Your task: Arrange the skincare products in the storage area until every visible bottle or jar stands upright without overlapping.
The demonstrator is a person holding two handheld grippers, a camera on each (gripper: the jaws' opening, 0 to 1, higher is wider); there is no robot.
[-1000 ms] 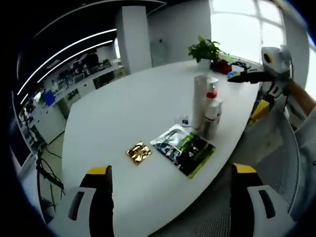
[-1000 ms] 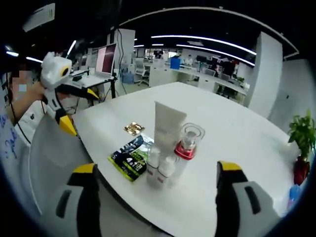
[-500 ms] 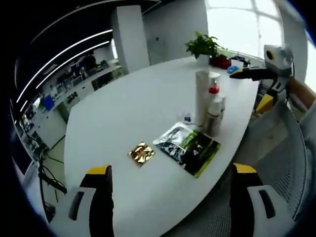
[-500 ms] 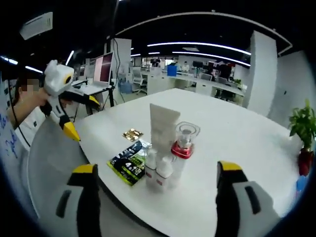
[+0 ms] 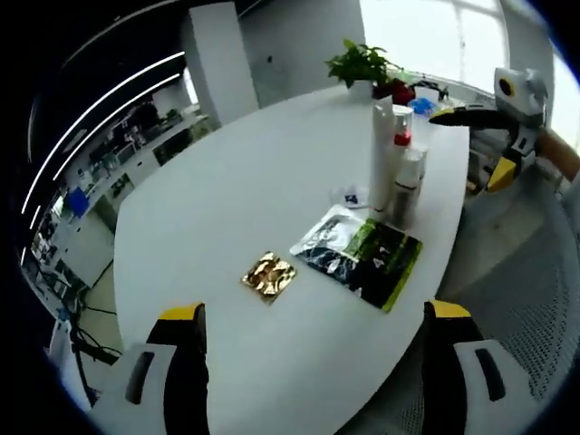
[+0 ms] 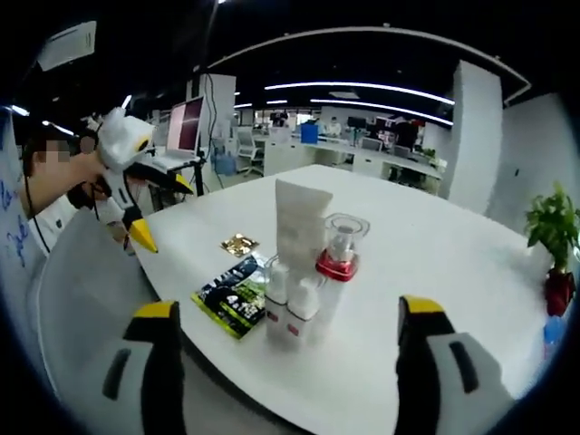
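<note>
A tight cluster stands upright near the table edge: a tall white tube (image 5: 381, 145) (image 6: 301, 225), a clear-capped pump bottle with a red collar (image 5: 401, 136) (image 6: 340, 265) and two small white bottles (image 5: 408, 186) (image 6: 288, 306). A green-and-black sachet (image 5: 361, 260) (image 6: 231, 299) and a gold sachet (image 5: 269, 275) (image 6: 238, 244) lie flat beside them. My left gripper (image 5: 314, 311) (image 6: 168, 217) is open and empty, held off the table. My right gripper (image 6: 290, 308) (image 5: 476, 145) is open too, empty, facing the cluster from the other side.
The white oval table (image 5: 227, 181) has wide bare room behind the cluster. A potted plant (image 5: 362, 63) (image 6: 555, 240) stands at its far end. A small clear packet (image 5: 349, 195) lies by the tube. A person (image 6: 54, 181) holds the left gripper.
Both views have shifted with the hands. In the right gripper view the left gripper has come a little closer to the table. Nothing on the table has moved, and both grippers stay open.
</note>
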